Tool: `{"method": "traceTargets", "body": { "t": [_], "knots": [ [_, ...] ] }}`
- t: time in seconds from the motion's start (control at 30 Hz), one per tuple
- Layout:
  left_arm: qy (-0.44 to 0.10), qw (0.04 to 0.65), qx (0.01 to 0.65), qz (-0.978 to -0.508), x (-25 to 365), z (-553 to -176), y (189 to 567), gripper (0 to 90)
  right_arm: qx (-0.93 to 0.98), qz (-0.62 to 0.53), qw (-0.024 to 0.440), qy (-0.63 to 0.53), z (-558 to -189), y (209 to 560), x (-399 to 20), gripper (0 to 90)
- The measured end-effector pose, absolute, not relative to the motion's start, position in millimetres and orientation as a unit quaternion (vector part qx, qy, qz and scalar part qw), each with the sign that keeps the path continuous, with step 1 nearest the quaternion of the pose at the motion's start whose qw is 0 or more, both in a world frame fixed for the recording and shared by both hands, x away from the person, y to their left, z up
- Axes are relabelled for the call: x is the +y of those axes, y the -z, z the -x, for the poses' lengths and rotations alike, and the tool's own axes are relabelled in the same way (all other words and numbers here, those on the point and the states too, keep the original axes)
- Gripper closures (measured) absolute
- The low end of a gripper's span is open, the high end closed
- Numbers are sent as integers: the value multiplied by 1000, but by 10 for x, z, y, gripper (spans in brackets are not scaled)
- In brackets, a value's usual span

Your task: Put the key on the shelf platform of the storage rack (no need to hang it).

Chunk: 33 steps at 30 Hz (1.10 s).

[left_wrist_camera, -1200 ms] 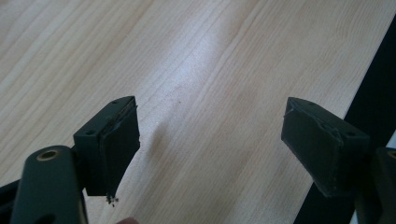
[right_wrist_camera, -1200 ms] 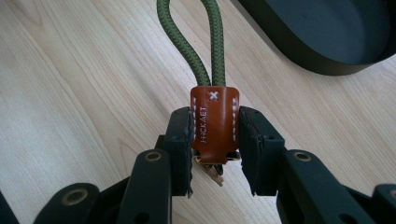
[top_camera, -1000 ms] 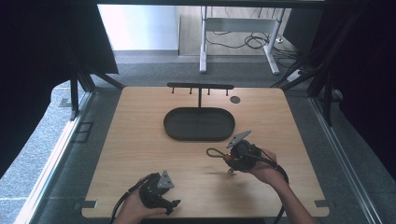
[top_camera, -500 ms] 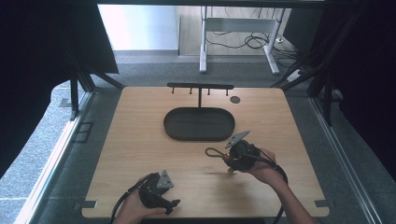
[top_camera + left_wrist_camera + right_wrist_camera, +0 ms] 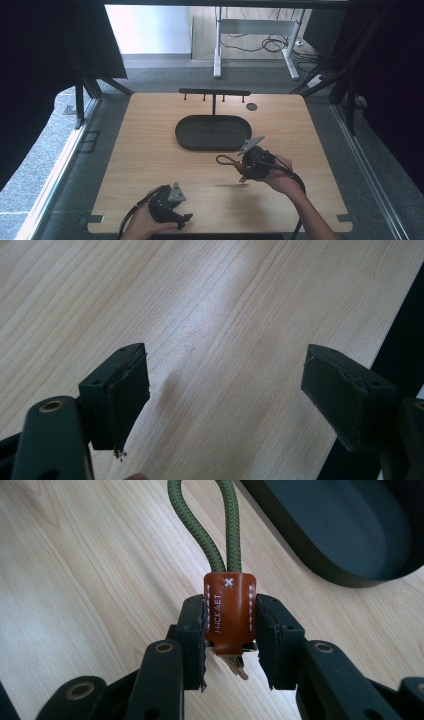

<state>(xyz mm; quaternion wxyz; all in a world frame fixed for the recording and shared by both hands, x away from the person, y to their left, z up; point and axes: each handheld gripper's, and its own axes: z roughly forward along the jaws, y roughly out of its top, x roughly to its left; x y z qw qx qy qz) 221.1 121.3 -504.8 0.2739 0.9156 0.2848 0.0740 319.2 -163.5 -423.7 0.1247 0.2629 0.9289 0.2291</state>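
My right gripper [image 5: 230, 630] is shut on a brown leather tag [image 5: 229, 611] of a keychain, from which an olive green cord loop [image 5: 205, 520] sticks out ahead. In the high view the right gripper [image 5: 243, 164] hovers just in front of the dark oval tray [image 5: 213, 132], the cord loop [image 5: 225, 160] pointing left. My left gripper [image 5: 225, 400] is open over bare wood near the table's front edge, nothing between its jaws. From above, that left gripper [image 5: 186, 218] sits at the front left.
A black T-shaped rack with hooks [image 5: 214, 93] stands behind the tray. A small round dark disc [image 5: 251, 106] lies at the back right of the wooden table [image 5: 145, 150]. A desk frame and cables [image 5: 260, 42] are on the floor beyond.
The right gripper with the keychain has drifted slightly; the left gripper has stayed in place.
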Motion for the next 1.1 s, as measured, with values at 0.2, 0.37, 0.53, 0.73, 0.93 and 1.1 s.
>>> {"method": "traceTargets", "body": {
  "t": [0.2,0.37,0.53,0.73,0.93,1.1],
  "knots": [
    [-74,274,285,-916,1215,-2214,5052,198,930,-260,124,-230,-3206,4214,-1577,666],
    [-74,274,284,-916,1217,-2214,5048,198,930,-255,126,-232,-3214,4194,-1538,666],
    [-74,274,285,-915,1213,-2217,5060,198,931,-252,126,-233,-3225,4184,-1515,666],
    [-75,276,287,-914,1220,-2217,5053,199,931,-251,127,-232,-3227,4174,-1485,666],
    [-77,277,285,-915,1219,-2214,5044,198,931,-250,127,-232,-3225,4181,-1462,666],
    [-77,277,287,-914,1223,-2217,5051,199,932,-248,126,-231,-3223,4182,-1454,666]
  ]
}}
